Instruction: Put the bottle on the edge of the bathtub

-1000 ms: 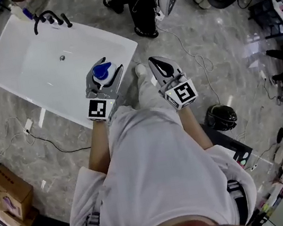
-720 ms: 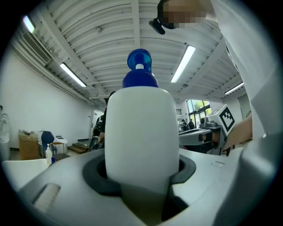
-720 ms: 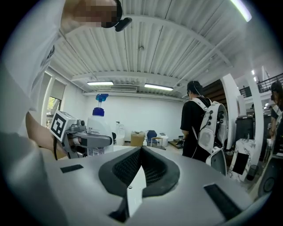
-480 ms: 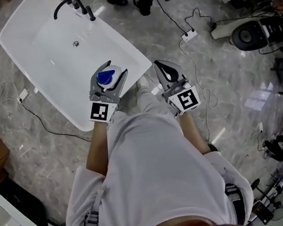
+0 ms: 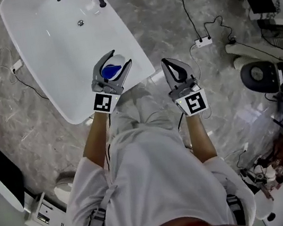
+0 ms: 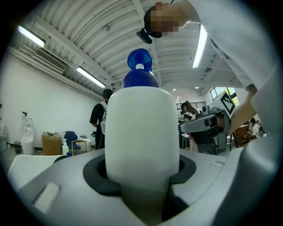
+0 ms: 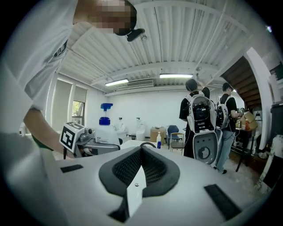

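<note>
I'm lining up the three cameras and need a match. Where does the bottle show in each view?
Head view: the bottle is left of centre, between the jaws of the left gripper, against the bathtub.
Left gripper view: it fills the centre, blue cap at the top.
Right gripper view: small, left of centre.
Shared landmark: the person's white shirt.

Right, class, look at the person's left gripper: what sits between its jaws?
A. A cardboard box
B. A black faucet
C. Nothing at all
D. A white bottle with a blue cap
D: in the left gripper view the jaws of the left gripper are closed on the white bottle, with its blue cap on top.
</note>
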The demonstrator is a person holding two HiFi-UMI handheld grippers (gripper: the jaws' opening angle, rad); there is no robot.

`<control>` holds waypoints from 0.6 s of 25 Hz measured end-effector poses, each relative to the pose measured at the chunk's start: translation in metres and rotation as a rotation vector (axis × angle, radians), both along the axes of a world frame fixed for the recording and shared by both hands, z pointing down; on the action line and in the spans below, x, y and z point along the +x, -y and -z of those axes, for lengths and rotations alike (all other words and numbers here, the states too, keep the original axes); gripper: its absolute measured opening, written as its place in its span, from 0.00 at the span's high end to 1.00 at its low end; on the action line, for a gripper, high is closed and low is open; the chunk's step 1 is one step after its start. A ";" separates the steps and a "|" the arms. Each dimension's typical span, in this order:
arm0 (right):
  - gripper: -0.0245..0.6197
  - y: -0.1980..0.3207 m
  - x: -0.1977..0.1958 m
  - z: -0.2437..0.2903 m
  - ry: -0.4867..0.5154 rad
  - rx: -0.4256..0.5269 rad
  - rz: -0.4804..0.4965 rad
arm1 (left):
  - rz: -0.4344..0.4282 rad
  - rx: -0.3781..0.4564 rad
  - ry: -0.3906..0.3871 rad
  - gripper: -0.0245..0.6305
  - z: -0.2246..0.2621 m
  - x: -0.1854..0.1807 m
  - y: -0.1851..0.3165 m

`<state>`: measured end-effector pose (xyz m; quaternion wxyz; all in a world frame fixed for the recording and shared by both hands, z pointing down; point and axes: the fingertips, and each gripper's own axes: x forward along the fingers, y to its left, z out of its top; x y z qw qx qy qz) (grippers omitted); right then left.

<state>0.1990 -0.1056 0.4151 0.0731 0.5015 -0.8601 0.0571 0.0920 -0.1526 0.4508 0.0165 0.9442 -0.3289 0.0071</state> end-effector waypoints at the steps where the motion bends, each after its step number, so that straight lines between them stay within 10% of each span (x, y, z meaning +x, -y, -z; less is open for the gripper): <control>1: 0.96 0.009 0.004 -0.008 0.009 0.004 0.006 | 0.008 0.005 0.018 0.59 -0.015 0.003 0.012; 5: 0.96 0.037 0.018 -0.055 0.012 0.047 0.001 | -0.017 0.072 0.172 0.59 -0.082 0.015 0.044; 15: 0.96 0.107 0.033 -0.192 -0.016 0.086 -0.028 | 0.013 0.046 0.156 0.59 -0.218 0.029 0.091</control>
